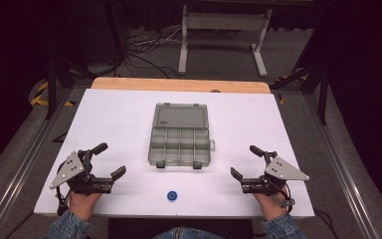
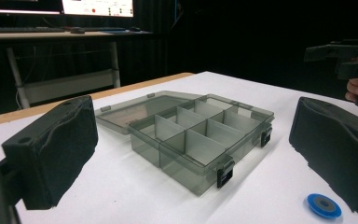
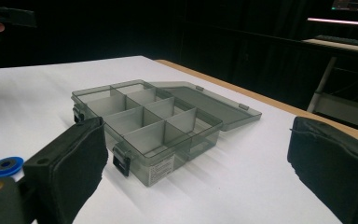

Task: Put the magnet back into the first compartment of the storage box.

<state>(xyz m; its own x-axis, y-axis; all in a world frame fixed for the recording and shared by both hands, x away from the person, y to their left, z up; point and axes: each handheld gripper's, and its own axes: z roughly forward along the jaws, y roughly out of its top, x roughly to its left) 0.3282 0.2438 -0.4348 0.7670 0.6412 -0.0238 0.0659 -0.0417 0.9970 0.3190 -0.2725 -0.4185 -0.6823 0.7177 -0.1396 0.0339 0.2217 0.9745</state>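
A smoky-grey clear plastic organiser box (image 1: 180,142) lies at the table's middle, its lid folded flat behind it and its several compartments bare. A small blue disc (image 1: 172,195) rests near the front edge, between the two hands. My left gripper (image 1: 110,160) hovers left of the box, open with nothing between its pads (image 2: 51,149). On the other side my right gripper (image 1: 245,162) is open and holds nothing either, its pads (image 3: 70,163) wide apart. From the left gripper view the box (image 2: 200,135) is straight ahead and the disc (image 2: 324,206) sits low right. The right gripper view has the box (image 3: 144,121) ahead and the disc (image 3: 5,165) at left.
The white table top (image 1: 124,114) ends in a wooden strip (image 1: 179,84) at the far side. Beyond it stand a white frame (image 1: 224,30) and loose cables (image 1: 144,50) on the floor. Metal rails (image 1: 25,164) run along both sides of the table.
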